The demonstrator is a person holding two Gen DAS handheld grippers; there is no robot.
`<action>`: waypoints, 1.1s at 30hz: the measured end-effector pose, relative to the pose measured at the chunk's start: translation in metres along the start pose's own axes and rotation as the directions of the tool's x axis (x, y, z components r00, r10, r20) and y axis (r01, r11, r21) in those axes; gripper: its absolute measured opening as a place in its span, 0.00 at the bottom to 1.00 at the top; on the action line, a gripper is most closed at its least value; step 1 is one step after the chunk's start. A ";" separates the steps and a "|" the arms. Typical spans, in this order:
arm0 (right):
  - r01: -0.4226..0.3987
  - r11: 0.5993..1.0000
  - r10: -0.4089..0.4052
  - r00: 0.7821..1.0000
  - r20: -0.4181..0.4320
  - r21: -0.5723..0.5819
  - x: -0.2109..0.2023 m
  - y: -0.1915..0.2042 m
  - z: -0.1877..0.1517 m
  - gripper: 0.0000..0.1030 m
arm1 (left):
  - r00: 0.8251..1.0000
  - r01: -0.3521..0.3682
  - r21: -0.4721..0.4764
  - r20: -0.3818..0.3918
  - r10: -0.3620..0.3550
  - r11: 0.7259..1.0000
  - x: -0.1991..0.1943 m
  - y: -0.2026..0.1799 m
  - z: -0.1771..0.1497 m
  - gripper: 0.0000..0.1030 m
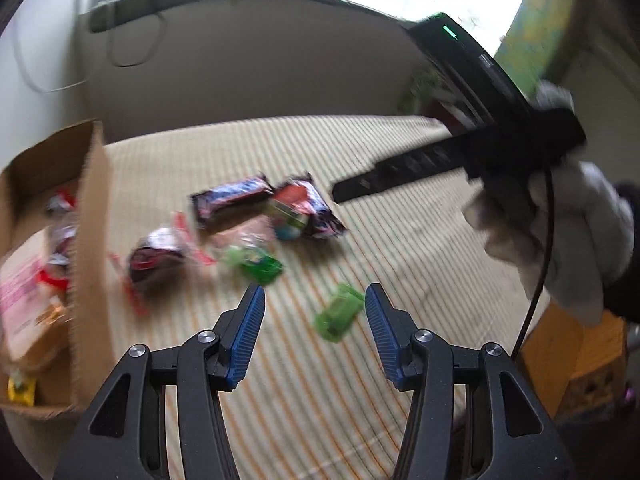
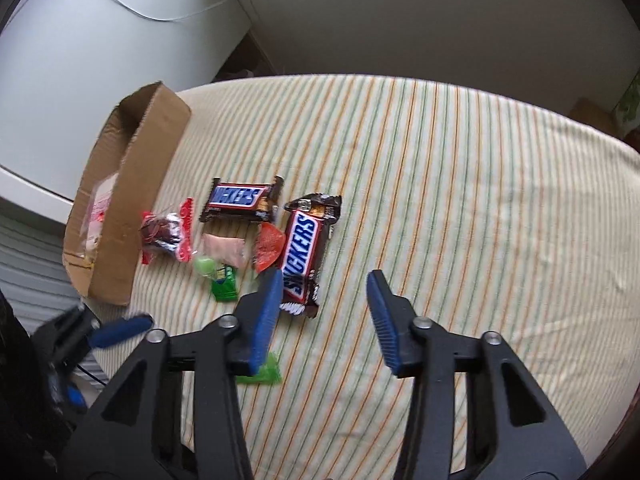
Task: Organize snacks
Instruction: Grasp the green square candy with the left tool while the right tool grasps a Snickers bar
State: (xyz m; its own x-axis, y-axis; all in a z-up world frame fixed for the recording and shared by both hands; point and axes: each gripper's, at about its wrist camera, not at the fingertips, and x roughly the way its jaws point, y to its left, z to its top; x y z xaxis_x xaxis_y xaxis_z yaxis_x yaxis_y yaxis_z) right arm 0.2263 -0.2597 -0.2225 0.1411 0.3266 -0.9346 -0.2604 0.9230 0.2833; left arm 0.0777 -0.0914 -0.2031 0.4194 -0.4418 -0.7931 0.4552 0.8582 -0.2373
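Loose snacks lie on a striped cloth [image 2: 440,200]. My right gripper [image 2: 324,308] hangs open above the cloth with nothing between its pads. One Snickers bar [image 2: 302,252] lies just beyond its left finger, and a second Snickers [image 2: 240,200] sits farther back. A red-wrapped chocolate [image 2: 164,232], a pink candy [image 2: 222,250], a red candy [image 2: 268,248] and a green candy [image 2: 222,278] cluster beside them. My left gripper [image 1: 316,312] is open above another green candy [image 1: 338,316], which is seen between its fingers and is not gripped. The left wrist view is blurred.
An open cardboard box [image 2: 132,208] holding several wrapped snacks stands at the cloth's left edge. The right tool's black body [image 1: 480,152], held by a gloved hand [image 1: 568,248], crosses the upper right of the left wrist view. A white appliance [image 2: 100,40] stands behind the box.
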 end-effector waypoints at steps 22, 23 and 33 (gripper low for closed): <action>-0.003 1.000 0.002 0.999 -0.050 -0.018 0.045 0.025 0.024 0.43 | 0.996 -0.010 0.267 -0.086 0.034 0.964 0.069 -0.043 -0.004 0.46; -0.002 1.000 0.001 0.999 -0.052 -0.019 0.048 0.025 0.025 0.43 | 0.996 -0.016 0.264 -0.080 0.038 0.965 0.070 -0.044 -0.005 0.40; -0.005 1.000 0.005 0.999 -0.050 -0.002 0.039 0.012 0.018 0.29 | 0.998 0.018 0.159 -0.057 -0.009 0.987 0.058 -0.031 -0.004 0.20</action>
State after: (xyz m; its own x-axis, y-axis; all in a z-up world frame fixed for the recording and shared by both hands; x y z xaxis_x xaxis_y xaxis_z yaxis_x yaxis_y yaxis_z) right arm 0.2459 -0.2319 -0.2517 0.0920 0.3208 -0.9427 -0.2635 0.9208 0.2877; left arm 0.0847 -0.1431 -0.2442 0.3697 -0.4334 -0.8219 0.5814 0.7979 -0.1593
